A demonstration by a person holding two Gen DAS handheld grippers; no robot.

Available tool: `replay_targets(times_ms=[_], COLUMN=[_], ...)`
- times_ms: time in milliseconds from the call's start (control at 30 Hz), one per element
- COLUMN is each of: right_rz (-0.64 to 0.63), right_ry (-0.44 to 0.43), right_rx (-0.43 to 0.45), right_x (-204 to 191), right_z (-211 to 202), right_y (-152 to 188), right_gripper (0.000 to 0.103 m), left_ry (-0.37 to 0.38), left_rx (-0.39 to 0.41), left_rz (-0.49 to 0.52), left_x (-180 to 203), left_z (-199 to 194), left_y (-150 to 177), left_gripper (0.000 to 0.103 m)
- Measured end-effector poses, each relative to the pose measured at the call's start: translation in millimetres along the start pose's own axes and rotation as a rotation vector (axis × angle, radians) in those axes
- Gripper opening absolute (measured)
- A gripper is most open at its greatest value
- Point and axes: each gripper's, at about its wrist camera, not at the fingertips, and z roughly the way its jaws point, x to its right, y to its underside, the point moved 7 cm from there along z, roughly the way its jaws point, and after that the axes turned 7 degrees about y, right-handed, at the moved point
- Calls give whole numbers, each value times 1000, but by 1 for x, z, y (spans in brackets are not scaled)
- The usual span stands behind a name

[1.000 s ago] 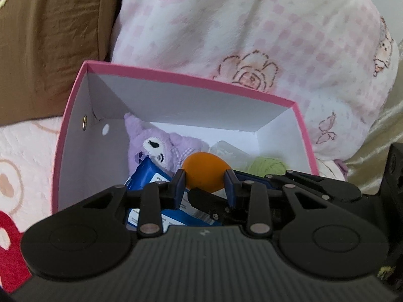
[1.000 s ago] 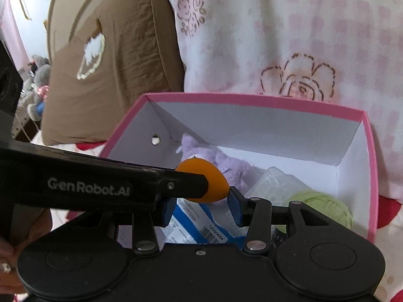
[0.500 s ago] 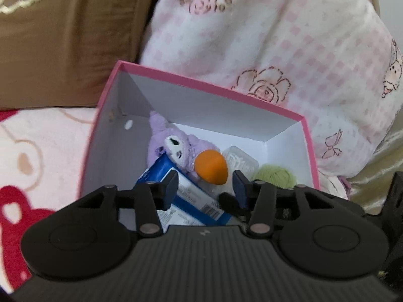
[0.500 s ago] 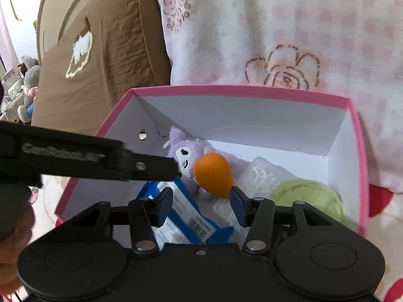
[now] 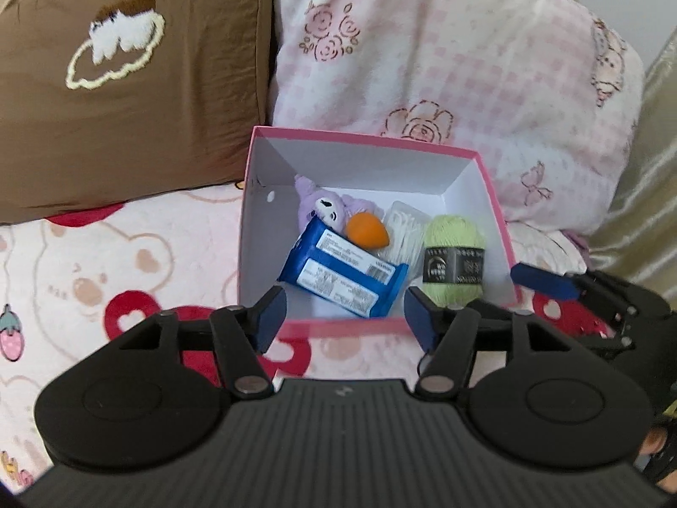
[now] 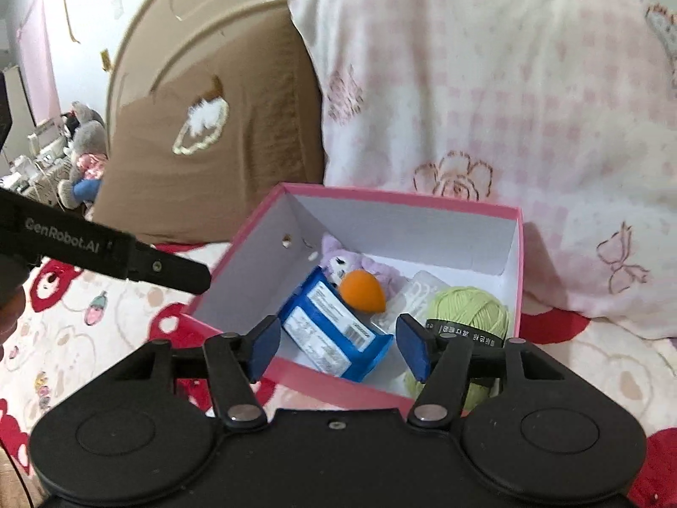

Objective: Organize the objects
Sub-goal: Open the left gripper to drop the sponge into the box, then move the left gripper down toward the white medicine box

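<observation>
A pink box (image 5: 364, 142) with white inside walls stands on the bed. In it lie a purple plush (image 5: 321, 207), an orange egg-shaped sponge (image 5: 366, 233), a blue packet (image 5: 342, 273), a clear case of white sticks (image 5: 404, 233) and a green yarn ball (image 5: 452, 262). My left gripper (image 5: 345, 315) hovers over the box's near rim, its jaws opening with nothing between them. My right gripper (image 6: 338, 351) hangs above the near rim of the box (image 6: 402, 201), jaws opening too and empty. Beyond it lie the sponge (image 6: 361, 290), packet (image 6: 334, 334) and yarn (image 6: 469, 313).
A brown pillow (image 5: 127, 97) and a pink checked pillow (image 5: 444, 63) lean right behind the box. The bedspread (image 5: 105, 262) with bears and red hearts stretches left and in front. Gold fabric (image 5: 651, 178) lies at the right. Plush toys (image 6: 84, 156) sit far left.
The left gripper let go of the orange sponge, which now lies in the box against the plush. Both grippers have drawn back and up from the box, and their jaws stand wider.
</observation>
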Motion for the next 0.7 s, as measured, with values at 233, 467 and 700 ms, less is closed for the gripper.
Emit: replay_targets(times_ms=[233,467,700], right_rz=[-45,-100,-209], right_ry=[-4,-22,-110], right_rx=[-2,-52,-48], right_x=[-19,-31,-57], right_z=[-47,-82,-112], right_y=[-10,-3,17], right_gripper=[76,89,95], left_ry=[14,18,3], left_rx=[6,1,-69], left_rz=[33,45,53], left_x=[11,13,8], left_z=[-42,-70,-76], left_y=[7,29,68], left_gripper=[63,69,76])
